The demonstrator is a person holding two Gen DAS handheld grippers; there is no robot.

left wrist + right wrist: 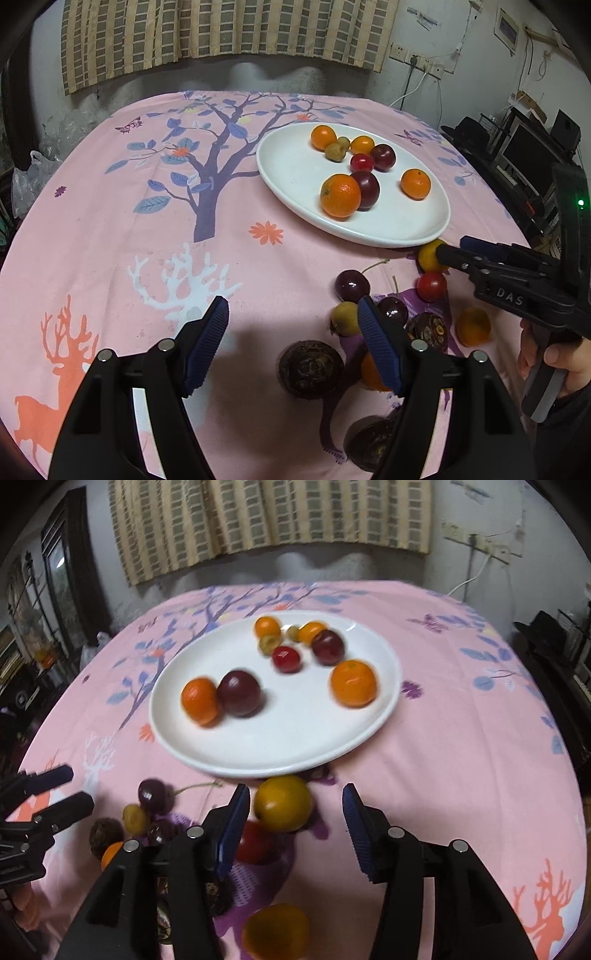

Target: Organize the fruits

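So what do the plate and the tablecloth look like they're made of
Plate: probably glazed ceramic, possibly melamine; smooth, glossy white with soft highlights along the rim. Tablecloth: printed woven fabric, matte, with faint creases and a draped edge.

Both cameras look forward and steeply down along their own fingers, close over the near tabletop (110,229). The left view sits left of the right one, and both share the white plate (295,177) (258,746) and the curtained far wall (221,33).
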